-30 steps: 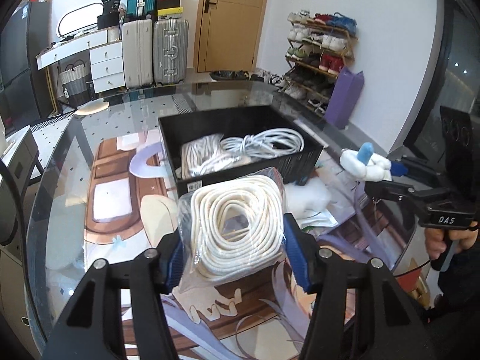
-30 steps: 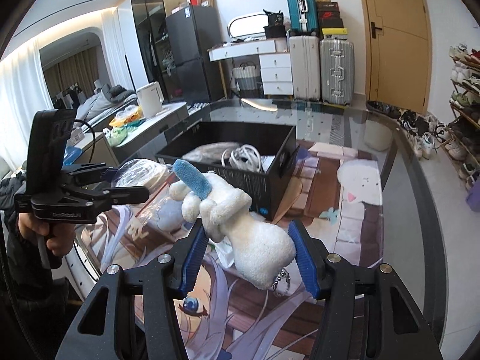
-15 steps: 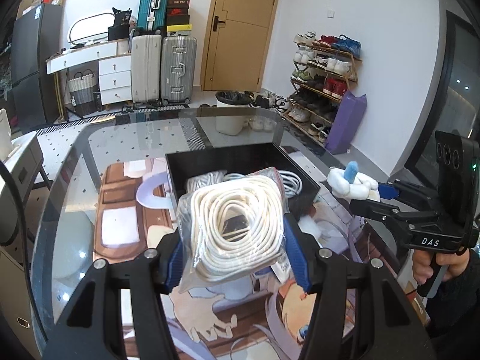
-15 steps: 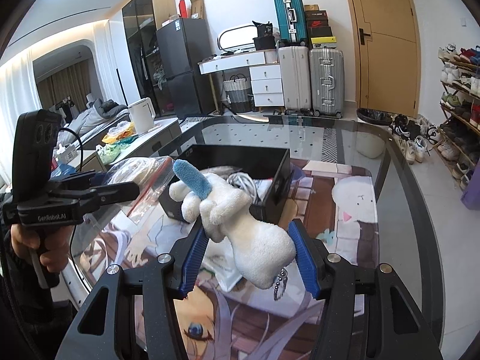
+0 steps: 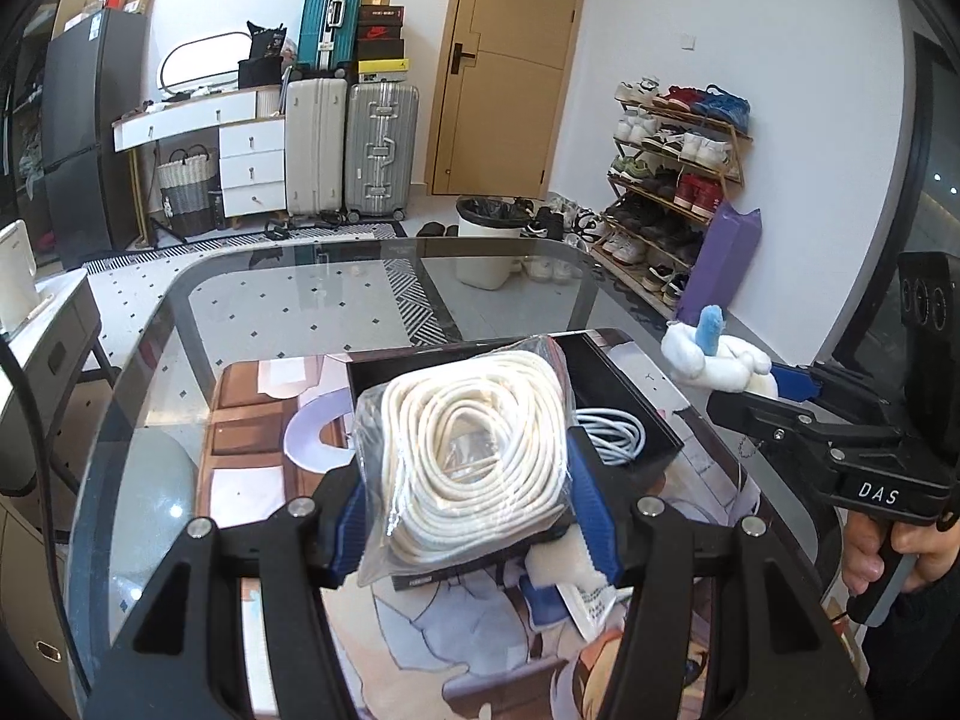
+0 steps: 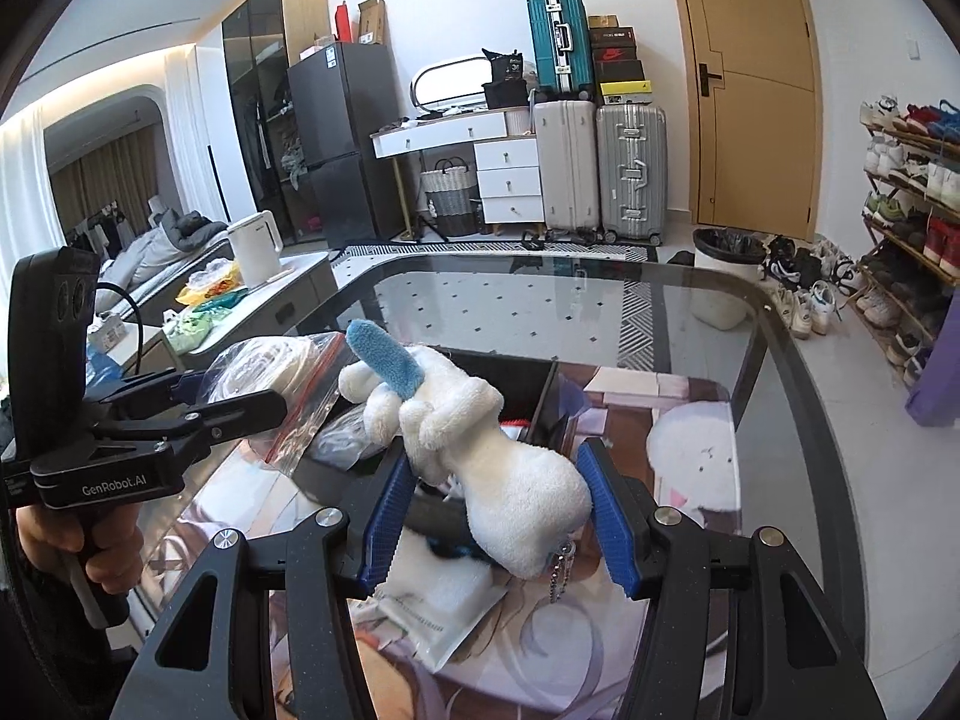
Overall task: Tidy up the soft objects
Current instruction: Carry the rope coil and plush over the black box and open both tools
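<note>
Left tool [image 5: 471,519] clamping bagged rope [image 5: 474,456], right tool [image 6: 498,519] clamping plush toy [image 6: 480,438], above cable-filled black bin [image 5: 624,402].

Each view looks forward from just behind a pair of blue-padded fingers, raised above a glass table [image 5: 252,300] and tilted slightly down. The left wrist view sits very close to a bagged coil of rope [image 5: 474,444] that fills its centre, and faces the door [image 5: 510,66] and shoe rack [image 5: 672,174]; the right gripper [image 5: 774,384] enters at its right edge. The right wrist view is just as close to a white plush toy [image 6: 480,444], facing more toward the suitcases [image 6: 600,162] and fridge [image 6: 336,138]; the left gripper [image 6: 240,402] shows at its left. Both views share the black bin [image 5: 624,396], table, suitcases and door.
</note>
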Tool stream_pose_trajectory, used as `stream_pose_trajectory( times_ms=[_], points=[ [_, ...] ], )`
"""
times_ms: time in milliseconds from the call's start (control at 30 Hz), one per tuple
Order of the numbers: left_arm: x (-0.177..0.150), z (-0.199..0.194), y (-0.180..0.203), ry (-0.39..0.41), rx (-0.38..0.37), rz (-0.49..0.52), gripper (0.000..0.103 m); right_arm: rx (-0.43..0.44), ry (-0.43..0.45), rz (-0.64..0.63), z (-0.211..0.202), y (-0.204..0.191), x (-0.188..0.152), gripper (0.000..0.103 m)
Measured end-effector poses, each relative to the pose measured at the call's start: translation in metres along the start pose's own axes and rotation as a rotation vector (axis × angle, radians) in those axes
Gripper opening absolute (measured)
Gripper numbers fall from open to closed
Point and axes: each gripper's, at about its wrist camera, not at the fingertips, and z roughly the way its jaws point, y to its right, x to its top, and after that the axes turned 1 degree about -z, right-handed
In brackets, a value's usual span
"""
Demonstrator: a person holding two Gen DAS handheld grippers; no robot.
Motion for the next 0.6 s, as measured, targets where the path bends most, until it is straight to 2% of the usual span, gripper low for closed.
stream_pose_trajectory(
  times_ms=[133, 267, 600],
  points=[
    [0.003, 0.014, 0.001, -0.014, 0.008, 0.020, 0.057, -0.003, -0.011, -0.016, 0.012, 0.000, 0.008, 0.056],
    [0.007, 0.026, -0.001, -0.026, -0.007, -0.001, 0.057, 0.003, -0.019, -0.024, 0.024, -0.003, 0.015, 0.056],
    [0.015, 0.052, -0.007, -0.055, 0.009, -0.005, 0.057, 0.004, -0.049, -0.010, 0.061, -0.001, 0.032, 0.056]
  ],
)
